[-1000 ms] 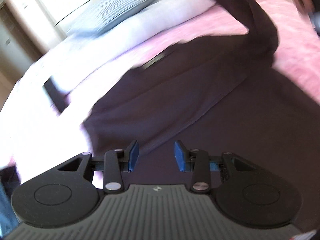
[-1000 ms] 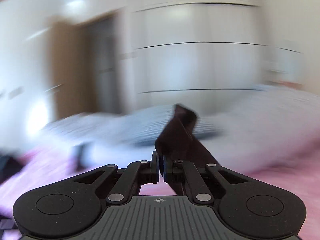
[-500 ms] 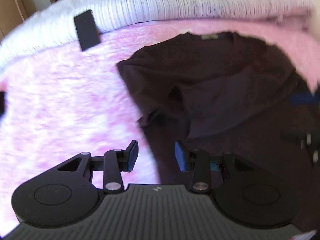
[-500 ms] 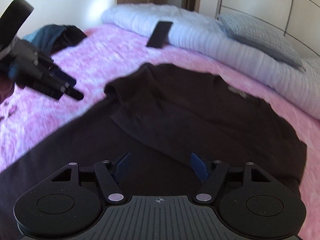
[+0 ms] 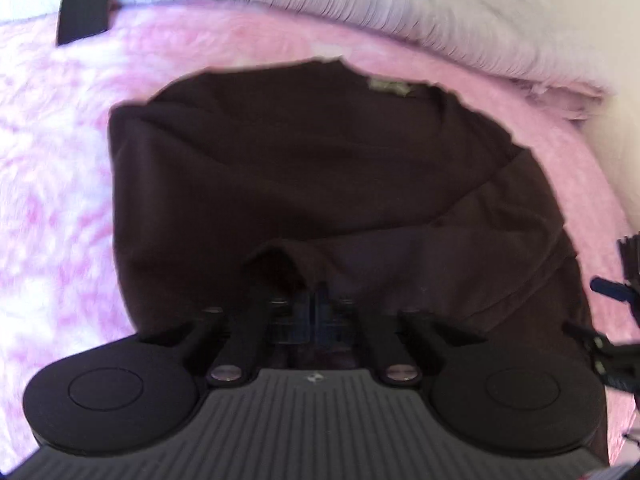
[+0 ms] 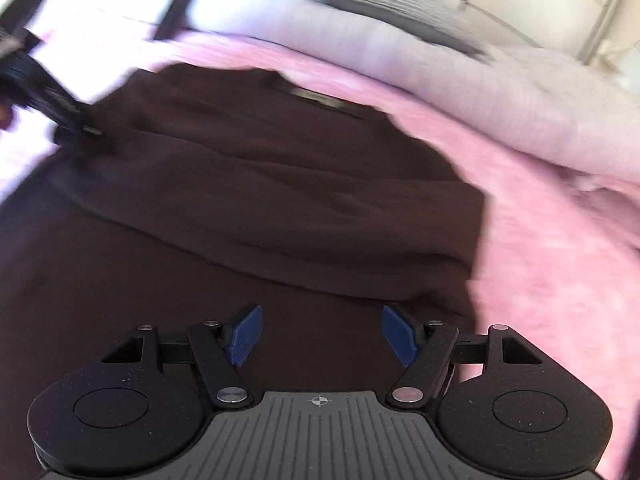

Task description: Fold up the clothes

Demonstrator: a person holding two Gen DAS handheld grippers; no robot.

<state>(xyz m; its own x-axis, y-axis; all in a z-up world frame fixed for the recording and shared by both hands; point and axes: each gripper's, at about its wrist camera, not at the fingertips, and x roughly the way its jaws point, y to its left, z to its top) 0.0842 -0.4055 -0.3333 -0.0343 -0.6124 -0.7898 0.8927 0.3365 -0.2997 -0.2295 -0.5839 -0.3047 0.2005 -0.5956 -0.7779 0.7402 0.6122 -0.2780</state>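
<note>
A dark brown shirt (image 5: pixel 320 168) lies spread on the pink blanket (image 5: pixel 52 184) of the bed, the left tongs (image 5: pixel 313 307) pinched together on what looks like its folded sleeve edge, while the right tongs (image 6: pixel 322 334) hover wide apart and empty above the cloth.

No words or numbers can be read. The neck label (image 5: pixel 389 87) on the dark shirt (image 5: pixel 320 168) is too blurred.
</note>
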